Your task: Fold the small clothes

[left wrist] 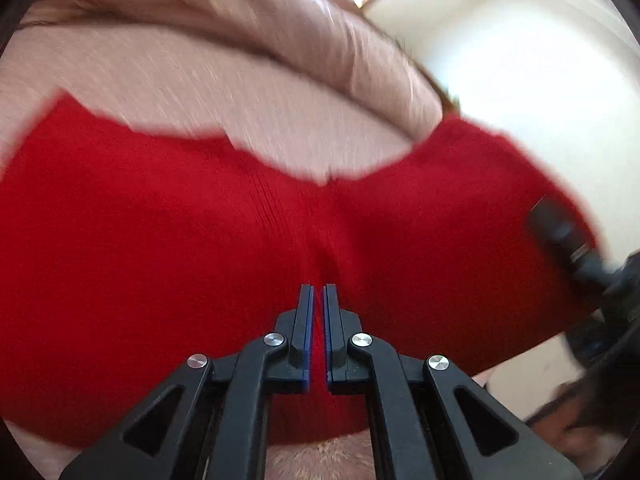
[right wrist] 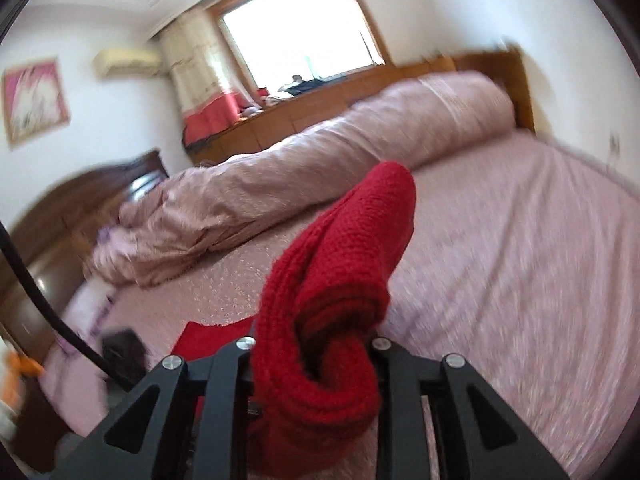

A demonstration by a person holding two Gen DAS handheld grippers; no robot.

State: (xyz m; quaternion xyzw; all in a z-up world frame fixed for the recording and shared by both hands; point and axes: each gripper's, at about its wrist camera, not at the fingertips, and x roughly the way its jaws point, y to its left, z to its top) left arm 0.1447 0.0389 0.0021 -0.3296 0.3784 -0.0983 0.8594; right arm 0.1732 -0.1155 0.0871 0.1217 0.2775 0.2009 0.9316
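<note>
A red knitted garment hangs spread wide in the left wrist view, above a pink bedspread. My left gripper is shut on a pinch of its fabric at the lower middle. In the right wrist view the same red garment is bunched and rolled over my right gripper, which is shut on it; its fingertips are hidden by the cloth. The right gripper's dark body shows blurred at the garment's right edge in the left wrist view.
A rolled pink duvet lies across the far side of the bed. A dark wooden headboard is at the left, a window and wooden shelf behind. A black cable crosses at left.
</note>
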